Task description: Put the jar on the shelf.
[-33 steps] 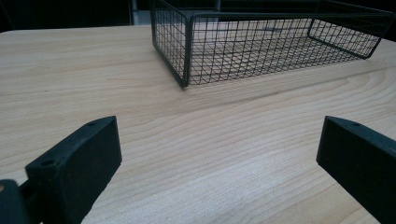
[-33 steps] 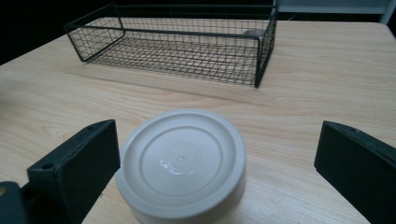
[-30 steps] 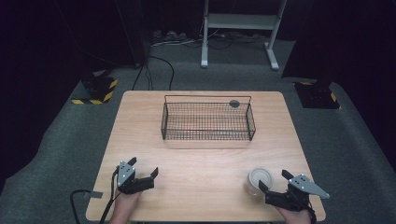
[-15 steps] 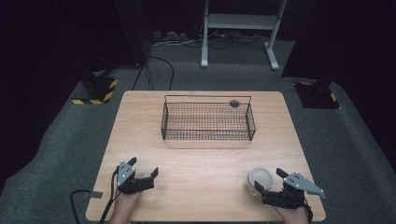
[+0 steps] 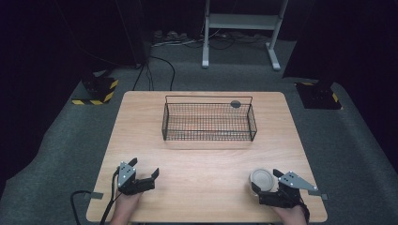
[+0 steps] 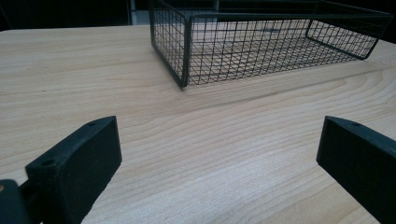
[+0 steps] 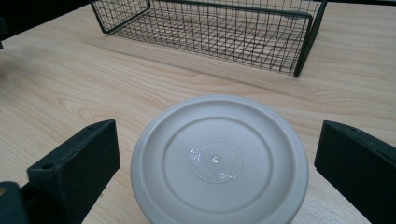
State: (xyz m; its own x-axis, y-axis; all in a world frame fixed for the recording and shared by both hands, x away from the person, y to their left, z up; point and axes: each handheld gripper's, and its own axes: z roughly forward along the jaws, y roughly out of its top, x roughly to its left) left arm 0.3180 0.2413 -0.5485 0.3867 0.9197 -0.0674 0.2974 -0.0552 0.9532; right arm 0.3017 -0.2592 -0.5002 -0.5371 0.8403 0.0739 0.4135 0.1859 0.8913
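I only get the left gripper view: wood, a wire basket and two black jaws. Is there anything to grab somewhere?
Observer: Yes. A round grey lid lies flat on the table, right in front of the right gripper.
Operator: Is that gripper holding it?
Observer: No. In the right gripper view its jaws stand wide open, one on each side of the lid, with gaps between.
Operator: Is something in the basket?
Observer: From the high view the wire basket looks empty, apart from a small dark round tag on its back rim.
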